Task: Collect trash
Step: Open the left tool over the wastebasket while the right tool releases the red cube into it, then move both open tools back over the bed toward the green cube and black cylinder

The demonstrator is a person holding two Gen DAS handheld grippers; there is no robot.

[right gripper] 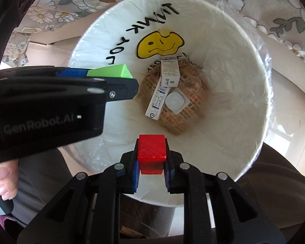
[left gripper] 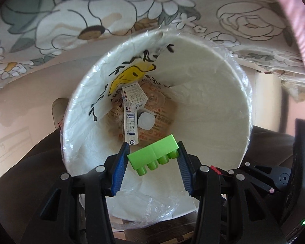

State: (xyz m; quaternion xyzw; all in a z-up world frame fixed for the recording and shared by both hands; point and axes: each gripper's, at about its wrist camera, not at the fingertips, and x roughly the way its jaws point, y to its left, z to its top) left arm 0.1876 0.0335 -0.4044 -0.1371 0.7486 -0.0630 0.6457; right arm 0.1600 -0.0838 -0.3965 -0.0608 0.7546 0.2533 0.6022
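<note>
Above the white bin (right gripper: 244,81), my left gripper (left gripper: 153,156) clamps a green brick (left gripper: 152,152); my right gripper (right gripper: 151,158) pinches a red block (right gripper: 151,153) over cartons (right gripper: 168,73).

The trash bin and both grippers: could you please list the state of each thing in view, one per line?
Left gripper: shut on the green block, above the bin.
Right gripper: shut on the red block, above the bin.
Trash bin: open, lined with a plastic bag, partly filled.
Two cartons: lying at the bottom.
White cup: lying at the bottom beside the cartons.
</note>
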